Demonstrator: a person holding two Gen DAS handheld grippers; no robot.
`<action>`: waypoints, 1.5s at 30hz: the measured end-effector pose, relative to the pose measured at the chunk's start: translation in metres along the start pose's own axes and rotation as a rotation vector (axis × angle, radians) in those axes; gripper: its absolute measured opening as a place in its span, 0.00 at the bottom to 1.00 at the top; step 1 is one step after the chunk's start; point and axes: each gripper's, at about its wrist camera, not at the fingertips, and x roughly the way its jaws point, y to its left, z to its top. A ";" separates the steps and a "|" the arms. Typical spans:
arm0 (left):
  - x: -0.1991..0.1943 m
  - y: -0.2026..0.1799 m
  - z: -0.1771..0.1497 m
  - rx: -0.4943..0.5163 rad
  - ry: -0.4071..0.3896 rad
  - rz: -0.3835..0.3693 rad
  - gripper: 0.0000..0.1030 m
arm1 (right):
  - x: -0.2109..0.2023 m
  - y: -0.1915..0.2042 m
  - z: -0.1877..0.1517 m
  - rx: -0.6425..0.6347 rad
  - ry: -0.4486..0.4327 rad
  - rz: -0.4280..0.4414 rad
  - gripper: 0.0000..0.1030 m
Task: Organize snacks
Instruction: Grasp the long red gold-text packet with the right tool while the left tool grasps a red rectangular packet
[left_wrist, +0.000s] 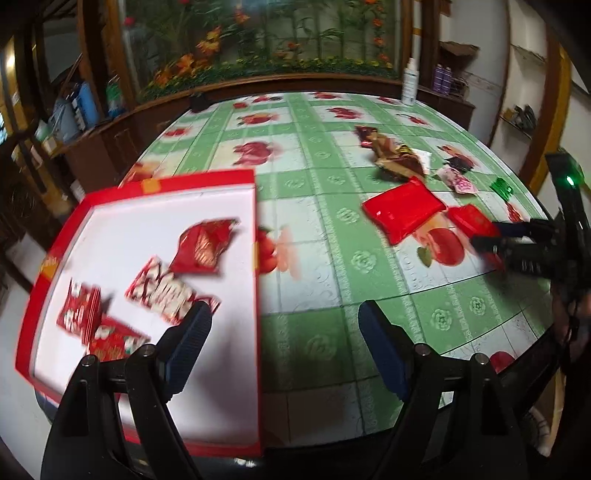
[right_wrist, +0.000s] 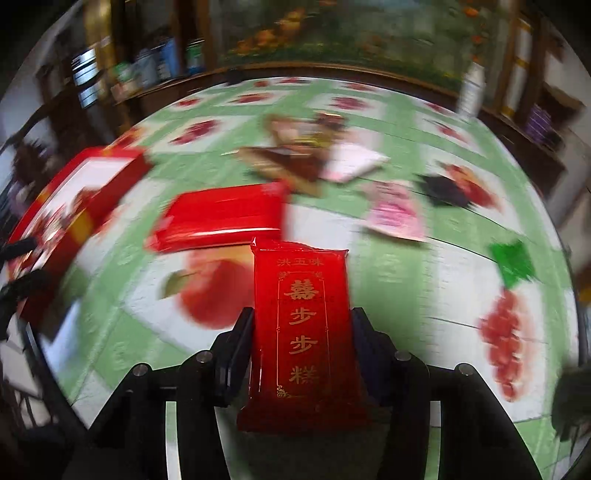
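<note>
R gripper (right_wrist: 301, 332) clamps the red gold-lettered snack pack (right_wrist: 301, 314) by its long edges just above the tablecloth (right_wrist: 388, 266), L gripper (left_wrist: 284, 332) gapes empty by the red tray (left_wrist: 147, 236) — slick wrapper, prob. a thin pinch, so a fast swing could slip it

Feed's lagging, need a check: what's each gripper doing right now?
Left gripper: open, nothing between its fingers.
Right gripper: closed on the red packet with gold lettering.
</note>
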 end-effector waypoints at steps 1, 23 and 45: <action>0.000 -0.005 0.004 0.025 -0.006 -0.003 0.80 | 0.001 -0.011 0.002 0.025 0.002 -0.019 0.51; 0.091 -0.125 0.083 0.634 0.125 -0.257 0.79 | -0.010 -0.088 -0.002 0.351 -0.098 0.196 0.92; 0.087 -0.101 0.068 0.277 0.162 -0.310 0.47 | -0.007 -0.088 -0.003 0.352 -0.097 0.196 0.92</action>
